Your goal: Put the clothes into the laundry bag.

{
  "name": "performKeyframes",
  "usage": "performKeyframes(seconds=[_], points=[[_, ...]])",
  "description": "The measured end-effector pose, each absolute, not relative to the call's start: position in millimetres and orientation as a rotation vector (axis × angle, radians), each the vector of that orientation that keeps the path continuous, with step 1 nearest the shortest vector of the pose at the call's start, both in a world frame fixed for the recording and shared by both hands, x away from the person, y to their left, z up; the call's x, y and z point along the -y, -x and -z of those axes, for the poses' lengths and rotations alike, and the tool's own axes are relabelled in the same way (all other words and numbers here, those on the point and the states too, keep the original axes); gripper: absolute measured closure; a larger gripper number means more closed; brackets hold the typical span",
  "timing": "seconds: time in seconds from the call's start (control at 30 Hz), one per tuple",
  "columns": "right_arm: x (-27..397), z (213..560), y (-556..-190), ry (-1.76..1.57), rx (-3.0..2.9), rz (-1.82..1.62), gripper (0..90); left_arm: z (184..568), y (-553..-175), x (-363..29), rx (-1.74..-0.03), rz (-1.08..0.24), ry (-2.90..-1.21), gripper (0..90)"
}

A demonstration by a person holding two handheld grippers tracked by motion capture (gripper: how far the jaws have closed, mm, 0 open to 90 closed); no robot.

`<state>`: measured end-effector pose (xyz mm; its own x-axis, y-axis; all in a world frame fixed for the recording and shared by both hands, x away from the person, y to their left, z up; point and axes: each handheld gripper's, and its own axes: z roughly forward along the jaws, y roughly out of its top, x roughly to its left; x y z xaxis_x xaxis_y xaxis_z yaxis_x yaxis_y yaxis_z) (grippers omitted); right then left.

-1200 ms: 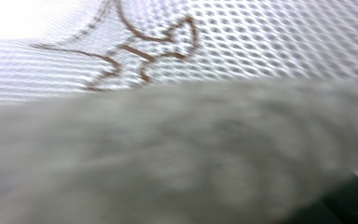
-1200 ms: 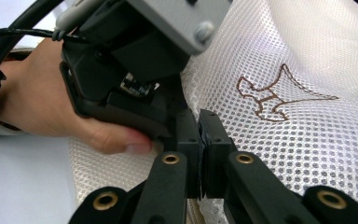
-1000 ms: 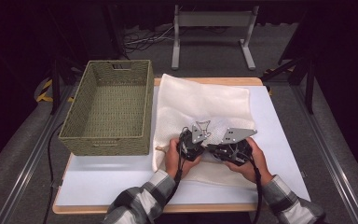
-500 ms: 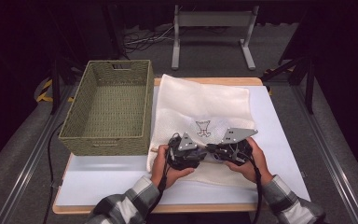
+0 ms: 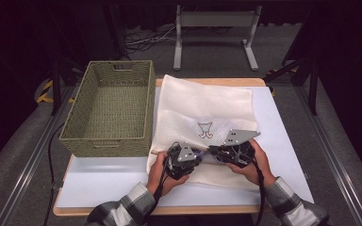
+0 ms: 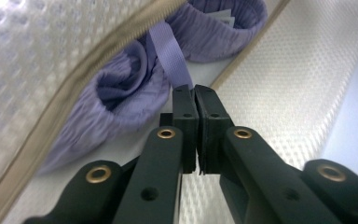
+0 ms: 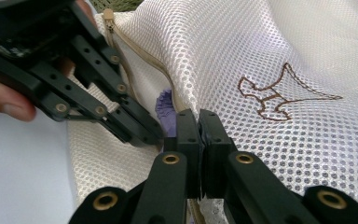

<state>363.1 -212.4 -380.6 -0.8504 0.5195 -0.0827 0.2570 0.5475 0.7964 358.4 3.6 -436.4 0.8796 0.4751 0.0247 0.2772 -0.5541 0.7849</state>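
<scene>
Risk: the left tool [image 6: 190, 93] pinches only the thin strap [image 6: 168, 56] of the lilac garment [image 6: 121, 88], inside the mesh bag [image 5: 202, 106] on the desk [image 5: 103, 181]; a hard pull may slip it. Right tool [image 7: 198, 119] clamps the bag's zipper edge [image 7: 121, 44]. Garment's full shape stays hidden.

Basket [image 5: 111, 110] at table's [image 5: 99, 183] left, mesh bag [image 5: 207, 106] just right, garment [image 6: 121, 88] inside bag.

Your left gripper [image 5: 202, 157] and right gripper [image 5: 213, 153] sit tip to tip, fingers [image 6: 186, 116] pinched together on both; forearms low, angled inward.
</scene>
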Motion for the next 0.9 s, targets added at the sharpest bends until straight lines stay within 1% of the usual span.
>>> performKeyframes(seconds=[0.07, 0.13, 0.2, 0.27, 0.33, 0.5, 0.67, 0.8, 0.9], points=[[212.2, 381.0, -363.1, -0.642, -2.479, -1.200, 88.3, 437.5, -360.2, -1.5, -0.546, -0.303, -2.191, 86.0], [211.7, 381.5, -363.0, -0.641, -2.482, -1.200, 88.3, 440.4, -364.2, 1.5, -0.550, -0.259, -2.177, 84.0], [211.5, 381.6, -362.8, -0.639, -2.483, -1.198, 88.3, 442.5, -365.4, 7.0, -0.532, -0.262, -2.194, 83.7], [211.8, 381.2, -362.3, -0.640, -2.481, -1.199, 88.4, 444.0, -367.3, 12.2, -0.539, -0.285, -2.213, 84.3], [211.5, 381.1, -362.2, -0.640, -2.482, -1.198, 88.3, 445.3, -370.1, 17.0, -0.563, -0.317, -2.207, 90.0], [210.7, 380.8, -361.3, -0.635, -2.482, -1.200, 88.3, 448.1, -378.0, 30.4, -0.611, -0.399, -2.220, 90.0], [212.7, 379.3, -360.6, -0.627, -2.484, -1.205, 88.4, 448.0, -386.5, 32.0, -0.680, -0.487, -2.201, 90.0], [211.9, 381.3, -359.4, -0.624, -2.494, -1.194, 88.4, 448.2, -389.2, 31.9, -0.707, -0.508, -2.198, 90.0], [211.2, 382.5, -359.5, -0.626, -2.498, -1.186, 88.3, 447.9, -388.6, 30.1, -0.689, -0.452, -2.190, 90.0]])
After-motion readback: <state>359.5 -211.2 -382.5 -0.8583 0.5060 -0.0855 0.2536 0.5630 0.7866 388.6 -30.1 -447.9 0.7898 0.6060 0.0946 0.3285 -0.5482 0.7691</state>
